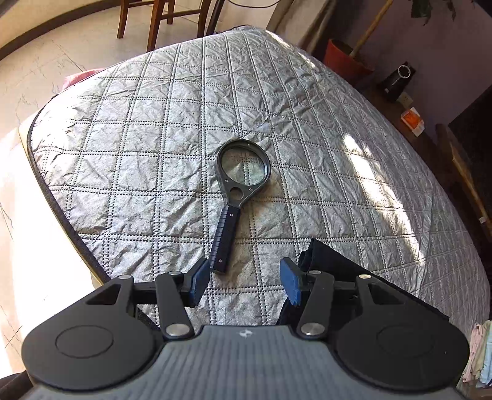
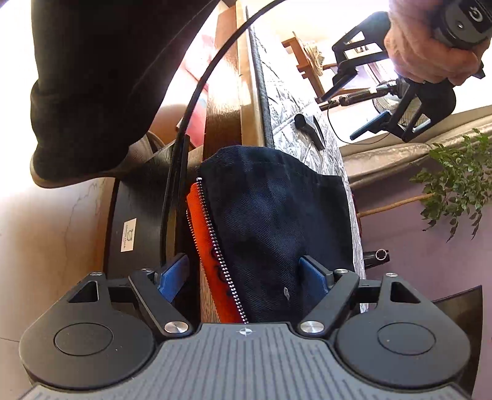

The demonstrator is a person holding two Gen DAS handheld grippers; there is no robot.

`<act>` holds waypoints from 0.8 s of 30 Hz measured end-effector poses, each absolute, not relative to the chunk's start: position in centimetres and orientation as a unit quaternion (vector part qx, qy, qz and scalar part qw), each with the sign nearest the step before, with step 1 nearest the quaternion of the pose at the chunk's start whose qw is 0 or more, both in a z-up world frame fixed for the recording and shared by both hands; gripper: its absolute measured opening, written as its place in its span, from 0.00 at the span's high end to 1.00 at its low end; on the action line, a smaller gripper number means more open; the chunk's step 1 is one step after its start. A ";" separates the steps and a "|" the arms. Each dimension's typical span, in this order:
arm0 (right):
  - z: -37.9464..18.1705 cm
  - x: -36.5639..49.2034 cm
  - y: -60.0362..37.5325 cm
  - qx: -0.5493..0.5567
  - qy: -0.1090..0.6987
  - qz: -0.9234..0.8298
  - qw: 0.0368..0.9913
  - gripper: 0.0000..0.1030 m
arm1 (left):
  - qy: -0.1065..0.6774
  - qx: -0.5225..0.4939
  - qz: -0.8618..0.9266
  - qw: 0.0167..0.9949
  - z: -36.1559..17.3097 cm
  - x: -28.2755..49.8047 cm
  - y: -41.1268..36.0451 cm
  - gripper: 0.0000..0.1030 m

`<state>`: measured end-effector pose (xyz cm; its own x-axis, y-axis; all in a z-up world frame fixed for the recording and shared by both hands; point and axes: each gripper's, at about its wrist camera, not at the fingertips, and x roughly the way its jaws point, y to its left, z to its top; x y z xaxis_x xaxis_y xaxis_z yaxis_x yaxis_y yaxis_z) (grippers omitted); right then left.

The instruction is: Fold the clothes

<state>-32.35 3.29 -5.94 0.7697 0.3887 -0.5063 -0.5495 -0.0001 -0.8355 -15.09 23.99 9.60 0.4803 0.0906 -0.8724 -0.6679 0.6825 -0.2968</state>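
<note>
A dark navy garment (image 2: 276, 221) with an orange lining (image 2: 209, 246) and a metal zipper lies at the near edge of the grey quilted mat (image 1: 153, 138). In the right wrist view it sits between the wide-apart fingers of my right gripper (image 2: 243, 275), which is open; the left pad stands clear of the cloth. My left gripper (image 1: 245, 284) is open over bare mat, with the garment (image 1: 335, 261) just beside its right finger. A hand (image 2: 430, 46) holds the left gripper (image 2: 336, 118) above the mat.
A black magnifying glass (image 1: 236, 187) lies mid-mat, ahead of the left gripper. Wooden chairs (image 1: 160, 18) stand beyond the table, a red pot (image 1: 344, 58) and an orange box (image 1: 412, 120) to the right. Pale folded clothes (image 1: 479, 354) are at the lower right. A dark sleeve (image 2: 92, 77) hangs near.
</note>
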 end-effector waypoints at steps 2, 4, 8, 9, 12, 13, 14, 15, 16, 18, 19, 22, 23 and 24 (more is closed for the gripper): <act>-6.1 -32.4 3.7 -0.623 0.054 0.333 0.706 0.19 | 0.450 -0.324 0.237 0.798 9.6 -15.2 24.2 0.55; -5.1 -32.1 3.8 -0.597 0.063 0.339 0.724 0.38 | 0.451 -0.326 0.236 0.797 9.5 -15.2 24.5 0.55; -0.9 -29.8 3.4 -0.484 0.141 0.371 0.780 0.48 | 0.453 -0.323 0.235 0.797 9.6 -15.2 24.7 0.54; 0.1 -29.1 3.0 -0.443 0.167 0.377 0.796 0.53 | 0.452 -0.325 0.235 0.797 9.5 -15.3 24.8 0.54; 2.6 -26.3 1.3 -0.308 0.245 0.382 0.836 0.58 | 0.452 -0.328 0.238 0.795 9.4 -15.4 25.0 0.54; 3.1 -25.8 0.8 -0.280 0.257 0.379 0.844 0.59 | 0.452 -0.330 0.239 0.794 9.4 -15.4 25.0 0.54; 3.6 -25.4 0.4 -0.258 0.261 0.378 0.850 0.60 | 0.452 -0.330 0.239 0.793 9.3 -15.4 25.1 0.54; 3.9 -25.2 0.1 -0.249 0.260 0.374 0.855 0.60 | 0.452 -0.330 0.239 0.794 9.3 -15.4 25.0 0.54; 4.1 -25.3 0.2 -0.262 0.245 0.366 0.859 0.57 | 0.452 -0.328 0.239 0.794 9.3 -15.3 24.9 0.54; 4.2 -26.1 0.5 -0.309 0.199 0.343 0.865 0.39 | 0.453 -0.325 0.236 0.796 9.4 -15.1 24.6 0.54; 4.1 -26.4 0.7 -0.329 0.180 0.334 0.865 0.36 | 0.453 -0.324 0.235 0.797 9.4 -15.0 24.5 0.54; 3.6 -26.3 1.2 -0.355 0.168 0.336 0.856 0.38 | 0.453 -0.321 0.234 0.798 9.4 -14.9 24.3 0.54; 3.4 -26.3 1.5 -0.366 0.165 0.338 0.851 0.40 | 0.453 -0.322 0.235 0.797 9.4 -14.8 24.3 0.54; 3.1 -26.4 1.8 -0.376 0.162 0.339 0.847 0.44 | 0.454 -0.322 0.236 0.797 9.4 -14.8 24.3 0.53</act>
